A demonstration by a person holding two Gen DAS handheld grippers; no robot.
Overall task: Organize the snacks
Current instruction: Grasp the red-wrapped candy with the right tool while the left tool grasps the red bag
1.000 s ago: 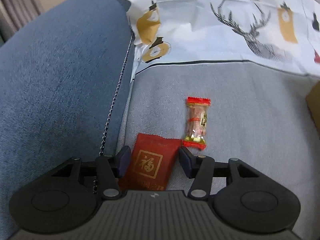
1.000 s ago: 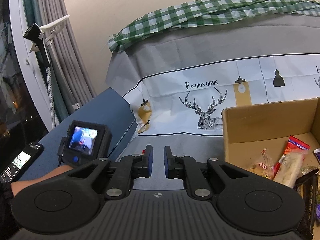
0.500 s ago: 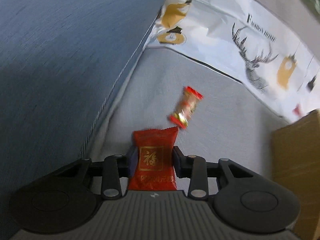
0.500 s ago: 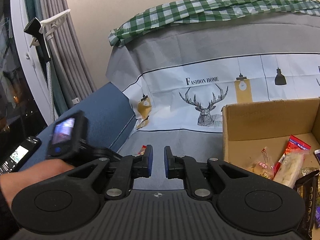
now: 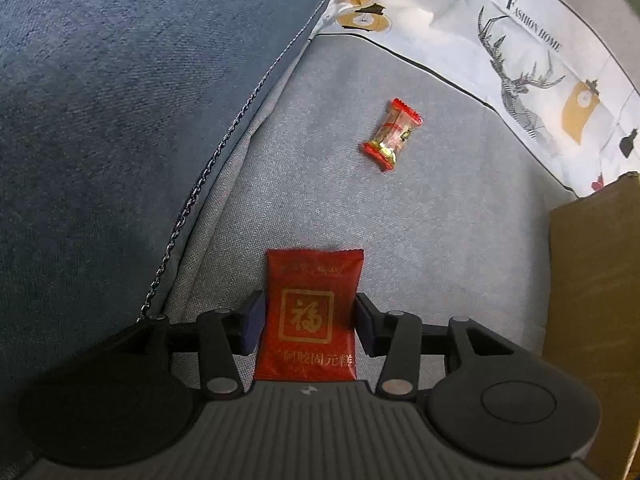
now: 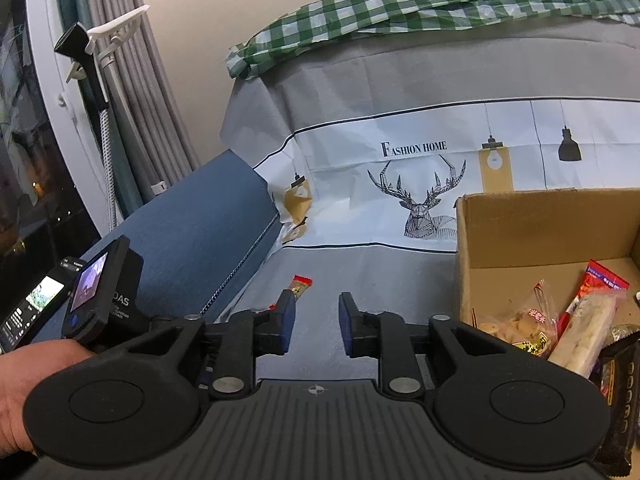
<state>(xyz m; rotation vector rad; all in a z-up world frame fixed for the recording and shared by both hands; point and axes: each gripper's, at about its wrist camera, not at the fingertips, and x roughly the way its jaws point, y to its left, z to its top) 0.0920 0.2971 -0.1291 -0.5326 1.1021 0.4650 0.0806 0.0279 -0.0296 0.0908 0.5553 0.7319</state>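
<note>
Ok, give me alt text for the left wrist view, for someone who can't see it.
The left tongs grip a red snack packet above a grey sofa seat. A small red-ended candy lies on the seat farther ahead. A cardboard box stands at the right edge, a blue armrest on the left.

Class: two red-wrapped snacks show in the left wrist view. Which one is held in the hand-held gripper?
The flat red packet with the gold character, clamped in the left hand-held gripper. The small clear candy with red ends lies loose on the grey cover.

A deer-print cover point(image 6: 420, 184) drapes the sofa back, with a green checked cloth point(image 6: 420, 4) on top. A blue armrest point(image 5: 120, 120) adjoins the grey seat point(image 5: 400, 220); grey curtains point(image 6: 148, 80) hang beyond.
</note>
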